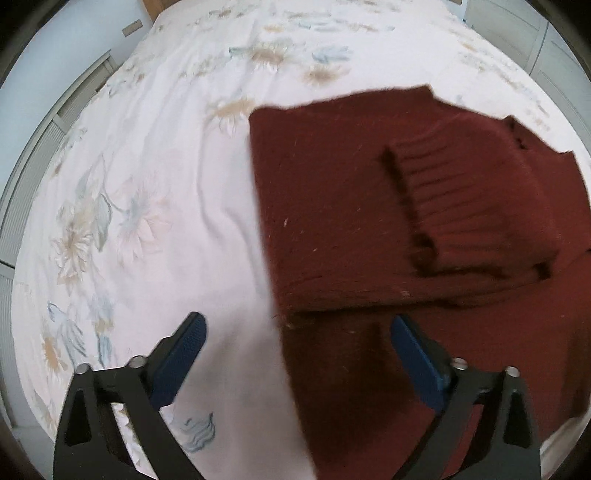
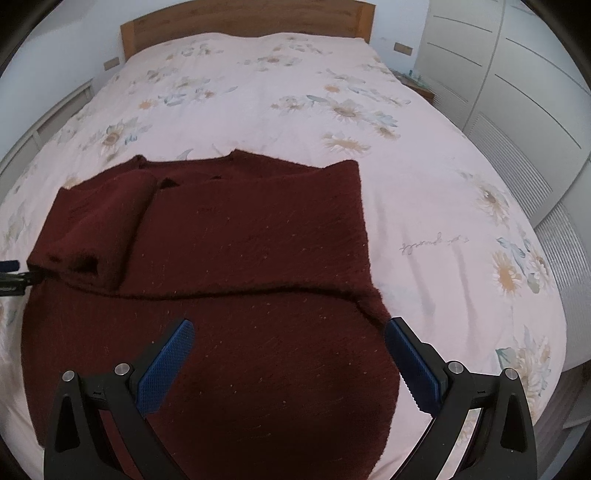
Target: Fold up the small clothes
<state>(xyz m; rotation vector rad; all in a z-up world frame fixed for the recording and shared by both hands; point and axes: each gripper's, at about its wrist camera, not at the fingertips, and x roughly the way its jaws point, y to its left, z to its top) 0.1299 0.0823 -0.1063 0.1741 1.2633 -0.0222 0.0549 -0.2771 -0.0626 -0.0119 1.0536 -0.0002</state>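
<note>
The maroon knit sweater [image 2: 240, 258] lies partly folded on the floral duvet [image 2: 424, 221]; left gripper [image 1: 295, 332] and right gripper [image 2: 290, 332] gape wide, empty, at 6 o'clock.

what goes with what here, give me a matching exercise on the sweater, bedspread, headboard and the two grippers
Things:
1. sweater
2. bedspread
3. headboard
4. left gripper
5. right gripper

States:
a. wooden, at the far end
b. open, over the sweater's left edge
c. dark red, partly folded
d. open, over the sweater's right side
e. pale with flowers

Pairs: 1-c, 2-e, 3-a, 4-b, 5-d
</note>
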